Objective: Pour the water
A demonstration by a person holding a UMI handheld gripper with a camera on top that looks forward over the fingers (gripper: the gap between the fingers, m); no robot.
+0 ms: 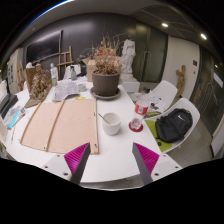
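Tongs [113, 158] stand open, nothing between the pads, held well back above the near edge of the white worktop [120, 145]. Likely task objects: a white mug [111, 123] with a spoon or stirrer leaning in it, beyond the fingers near mid-worktop; a small cup with red on it [141, 106] farther off toward the white chair [185, 112] carrying a black bag [174, 125]. Which one holds the water cannot be told. Flat wooden boards [60, 122] lie beside the mug; a potted dry plant [105, 75] stands behind. Judgement: mug looks ceramic, so rigid, smooth, moderately heavy, chippable. Best taken across the body below the rim, clear of the stirrer; a glazed wall may slip when tilted.
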